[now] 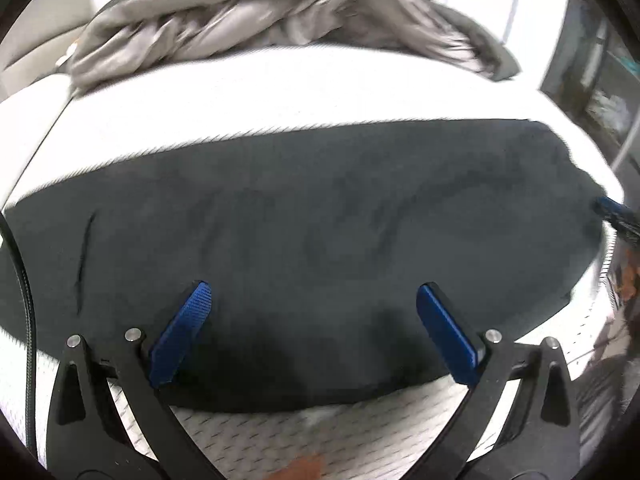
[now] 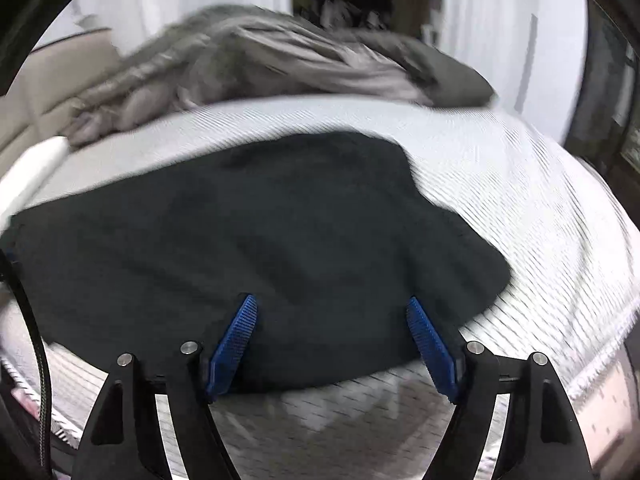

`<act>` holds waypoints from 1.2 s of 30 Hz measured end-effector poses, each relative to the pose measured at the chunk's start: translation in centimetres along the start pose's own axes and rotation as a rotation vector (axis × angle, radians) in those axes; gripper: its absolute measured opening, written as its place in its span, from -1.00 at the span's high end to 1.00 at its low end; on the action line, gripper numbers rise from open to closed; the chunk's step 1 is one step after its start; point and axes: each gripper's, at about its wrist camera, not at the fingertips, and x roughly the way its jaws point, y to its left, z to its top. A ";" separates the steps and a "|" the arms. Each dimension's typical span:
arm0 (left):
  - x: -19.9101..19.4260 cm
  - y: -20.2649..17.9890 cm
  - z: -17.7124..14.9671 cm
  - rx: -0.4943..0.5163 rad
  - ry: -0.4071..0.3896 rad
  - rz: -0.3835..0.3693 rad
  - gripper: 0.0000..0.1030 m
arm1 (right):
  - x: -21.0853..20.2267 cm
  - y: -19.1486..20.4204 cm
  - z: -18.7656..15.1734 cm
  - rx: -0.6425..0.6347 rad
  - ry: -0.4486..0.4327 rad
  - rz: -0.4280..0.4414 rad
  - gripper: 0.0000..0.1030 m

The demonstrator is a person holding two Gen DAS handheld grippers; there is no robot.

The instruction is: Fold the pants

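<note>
Dark pants (image 1: 304, 232) lie flat on a white bed (image 1: 280, 96), their long axis running left to right just ahead of both grippers. The left gripper (image 1: 314, 296) hangs over the near edge, fingers spread, pinching nothing. The right gripper (image 2: 332, 308) sits over the same edge nearer the right end, fingers also spread and empty. A rumpled grey blanket (image 1: 248, 20) lies beyond, well apart; nothing blocks either reach.

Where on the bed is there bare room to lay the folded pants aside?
A bare white band of mattress runs between the dark pants and the rumpled grey blanket. In the right wrist view, more bare mattress lies right of the pants. The far end is crowded by the blanket. Left gripper and right gripper stand open above the pants' near edge.
</note>
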 end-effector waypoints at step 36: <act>11.4 -4.9 9.0 0.052 0.222 0.007 -0.98 | 12.9 19.2 8.7 -0.409 0.192 0.107 -0.44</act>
